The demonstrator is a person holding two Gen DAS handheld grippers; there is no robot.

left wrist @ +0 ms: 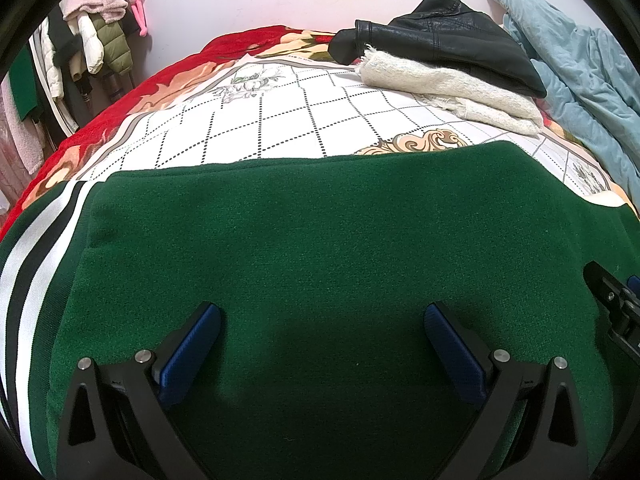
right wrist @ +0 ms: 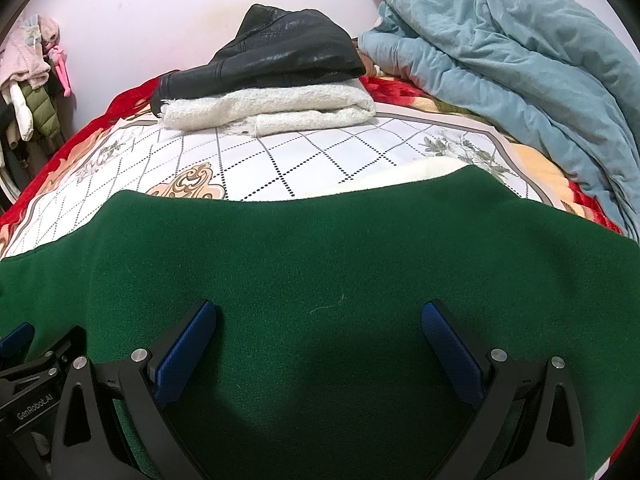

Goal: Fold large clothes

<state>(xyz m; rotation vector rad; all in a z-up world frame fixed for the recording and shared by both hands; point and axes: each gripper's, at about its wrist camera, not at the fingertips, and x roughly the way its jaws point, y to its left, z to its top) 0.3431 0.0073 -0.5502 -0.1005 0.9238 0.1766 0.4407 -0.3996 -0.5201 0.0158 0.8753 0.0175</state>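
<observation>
The left gripper (left wrist: 322,344) has its blue-padded fingers spread wide and holds nothing; the right gripper (right wrist: 320,342) is spread the same way, also empty. Both hover low over the green jacket (left wrist: 304,248), which lies flat on the patterned bedspread (left wrist: 280,120) directly beneath and ahead of the fingertips. Its long axis runs crosswise to both tongs, with the striped ribbed band (left wrist: 28,280) off to the left gripper's left (so that arm is nearer it). The far fold edge sits ahead of both. Beyond it rest a black leather jacket (right wrist: 280,52) on a cream knit (right wrist: 280,112), well apart.
</observation>
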